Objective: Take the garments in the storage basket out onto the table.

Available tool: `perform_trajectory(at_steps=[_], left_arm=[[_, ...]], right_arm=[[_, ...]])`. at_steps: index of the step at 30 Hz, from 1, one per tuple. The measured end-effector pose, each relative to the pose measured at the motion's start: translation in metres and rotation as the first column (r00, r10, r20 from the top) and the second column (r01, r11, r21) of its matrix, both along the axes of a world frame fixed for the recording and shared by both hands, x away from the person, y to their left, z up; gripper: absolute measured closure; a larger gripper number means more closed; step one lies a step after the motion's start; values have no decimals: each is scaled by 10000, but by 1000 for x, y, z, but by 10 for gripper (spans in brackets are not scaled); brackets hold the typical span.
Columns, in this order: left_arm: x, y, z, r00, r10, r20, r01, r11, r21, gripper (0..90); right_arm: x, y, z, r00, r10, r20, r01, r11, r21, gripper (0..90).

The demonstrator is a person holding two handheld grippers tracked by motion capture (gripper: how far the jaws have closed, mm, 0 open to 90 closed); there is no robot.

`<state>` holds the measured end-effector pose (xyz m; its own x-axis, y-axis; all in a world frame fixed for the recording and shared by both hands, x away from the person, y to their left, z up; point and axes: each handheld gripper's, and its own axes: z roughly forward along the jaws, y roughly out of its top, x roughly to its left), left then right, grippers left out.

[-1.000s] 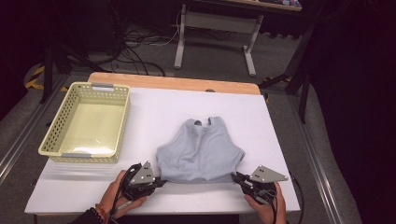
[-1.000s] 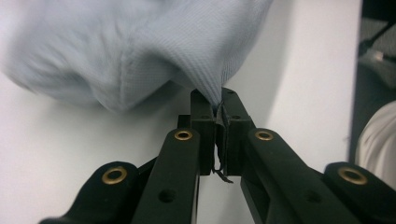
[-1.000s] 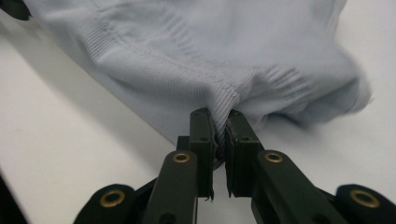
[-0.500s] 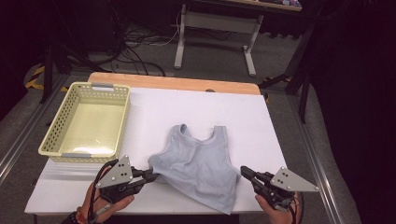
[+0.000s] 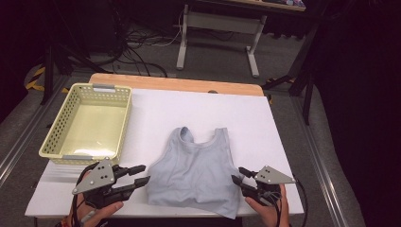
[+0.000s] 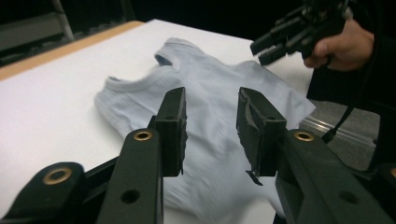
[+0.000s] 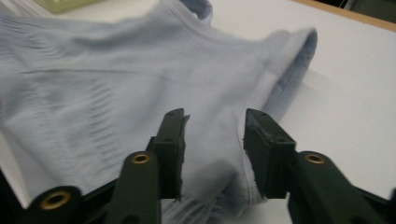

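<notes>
A pale blue-grey tank top (image 5: 194, 168) lies flat near the table's front edge, neck away from me, with its lower right corner reaching the edge. My left gripper (image 5: 143, 174) hovers just left of its hem. Its jaws have just been opening and stand apart with nothing between them. In the left gripper view that gripper (image 6: 210, 126) looks over the top (image 6: 210, 74) towards the other hand. My right gripper (image 5: 238, 174) is at the top's right hem. Its jaws have also just been opening, and in the right gripper view the gripper (image 7: 212, 140) straddles loose cloth (image 7: 116, 79) unpinched.
A pale yellow mesh basket (image 5: 56, 142) stands empty at the left of the white table (image 5: 265, 123). A wooden strip (image 5: 179, 84) runs along the far edge. Beyond it are cables and a metal stand on the floor.
Both grippers let go of the top's lower corners and opened. The top was drawn towards me and now lies spread flat. My left hand moved left and rose.
</notes>
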<state>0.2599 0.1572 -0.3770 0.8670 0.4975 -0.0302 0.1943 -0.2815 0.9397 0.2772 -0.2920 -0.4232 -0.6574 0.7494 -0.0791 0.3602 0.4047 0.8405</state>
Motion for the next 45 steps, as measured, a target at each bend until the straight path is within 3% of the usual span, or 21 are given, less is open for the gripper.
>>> perform_trajectory(at_steps=[1,3,5,7,9,11,14,18,21,23,24,26,27,30,33,34,39,40,42,43,45], left_arm=[[4,-4,-5,9994,339,-71,-336,9986,414,587],[9,-9,-11,9977,630,-267,-611,9959,669,511],[15,-17,-22,9968,692,-400,-638,9904,1230,500],[24,-27,-36,9954,880,-374,-796,9793,1863,463],[37,-36,-53,9939,1049,-334,-929,9617,2577,395],[44,-39,-64,9916,1203,-468,-1026,9545,2799,365],[59,-45,-82,9846,1316,-1147,-905,9466,3094,351],[69,-48,-89,9737,1397,-1802,-748,9421,3268,320],[73,-49,-90,9596,1497,-2382,-662,9431,3258,300],[74,-50,-89,9581,1452,-2467,-574,9418,3312,308],[73,-51,-88,9577,1347,-2543,-459,9438,3274,350],[72,-51,-86,9592,795,-2713,107,9487,3159,544],[71,-52,-85,9610,671,-2684,240,9463,3225,606],[71,-53,-81,9688,818,-2340,10,9427,3336,754],[71,-51,-74,9739,1155,-1952,-484,9466,3187,794],[71,-48,-67,9772,1238,-1724,-712,9565,2830,799],[67,-46,-38,9858,1527,-693,-1342,9662,2203,810],[66,-46,-31,9861,1583,-514,-1447,9681,2044,810],[70,-44,-10,9845,1717,-351,-1648,9751,1484,808],[70,-44,-10,9845,1717,-351,-1648,9751,1484,804],[77,-45,4,9815,1899,-251,-1862,9766,1077,804]], right_arm=[[4,0,-6,9998,29,-207,-33,9998,-212,514],[9,-1,-12,9993,-47,-378,35,9995,-316,486],[11,-1,-14,9989,-110,-447,96,9994,-318,460],[15,-4,-18,9979,-177,-628,154,9992,-371,426],[19,-5,-22,9966,-224,-796,197,9992,-345,403],[27,-8,-28,9914,-332,-1269,290,9990,-342,361],[32,-9,-31,9844,-306,-1733,274,9994,-209,362],[37,-7,-32,9758,15,-2184,-55,9998,-177,475],[38,-6,-32,9741,89,-2260,-134,9997,-183,556],[38,-6,-32,9711,404,-2353,-429,9991,-57,673],[38,-6,-32,9699,544,-2372,-563,9984,-9,699],[37,-5,-31,9707,564,-2337,-582,9983,-5,732],[37,-5,-30,9714,567,-2305,-588,9983,-21,740],[35,-5,-25,9797,436,-1957,-442,9990,14,761],[34,-7,-16,9899,225,-1398,-234,9997,-50,765],[34,-8,-13,9923,161,-1228,-171,9998,-74,765],[40,-13,17,9996,-233,-180,237,9994,247,768],[40,-13,17,9996,-233,-180,237,9994,247,768],[44,-15,36,9990,-353,283,338,9980,528,768],[44,-15,36,9990,-353,283,338,9980,528,768],[49,-14,48,9977,-468,500,431,9964,732,765]])
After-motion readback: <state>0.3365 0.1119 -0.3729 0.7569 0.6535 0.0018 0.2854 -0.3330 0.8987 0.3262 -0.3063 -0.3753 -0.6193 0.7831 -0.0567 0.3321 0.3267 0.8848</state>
